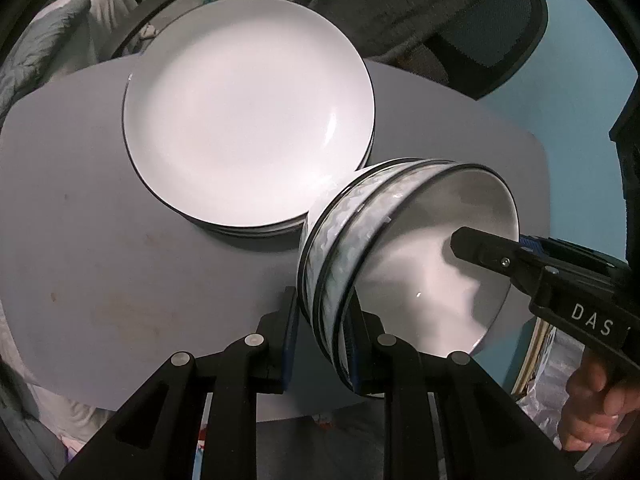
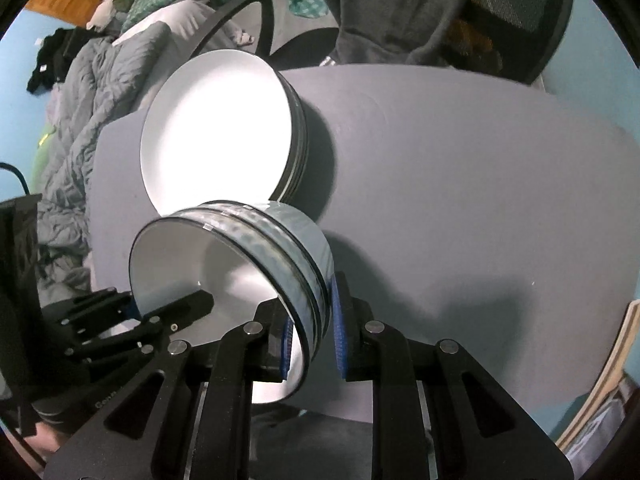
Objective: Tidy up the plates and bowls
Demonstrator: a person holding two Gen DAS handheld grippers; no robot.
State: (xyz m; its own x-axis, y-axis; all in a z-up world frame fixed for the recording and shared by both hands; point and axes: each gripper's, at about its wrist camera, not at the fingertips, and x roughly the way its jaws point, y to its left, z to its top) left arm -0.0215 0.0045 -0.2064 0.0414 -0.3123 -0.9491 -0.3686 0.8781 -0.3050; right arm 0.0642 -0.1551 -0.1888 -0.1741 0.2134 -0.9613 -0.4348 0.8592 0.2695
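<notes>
A nested stack of white bowls with pale blue patterned walls and dark rims (image 1: 360,240) is held tilted above the grey table (image 1: 100,240). My left gripper (image 1: 324,340) is shut on the stack's rim, one finger inside, one outside. My right gripper (image 2: 312,344) is shut on the opposite rim of the bowls (image 2: 256,252); it shows in the left wrist view (image 1: 496,256), with a finger inside the top bowl. A stack of white plates with dark rims (image 1: 248,112) stands on the table behind the bowls, also in the right wrist view (image 2: 216,128).
A dark office chair (image 1: 460,12) with a grey garment over it stands behind the table. Bedding (image 2: 80,112) lies to the left. A wooden-edged object (image 2: 600,392) stands off the table's right edge. Bare tabletop (image 2: 480,200) spreads right of the plates.
</notes>
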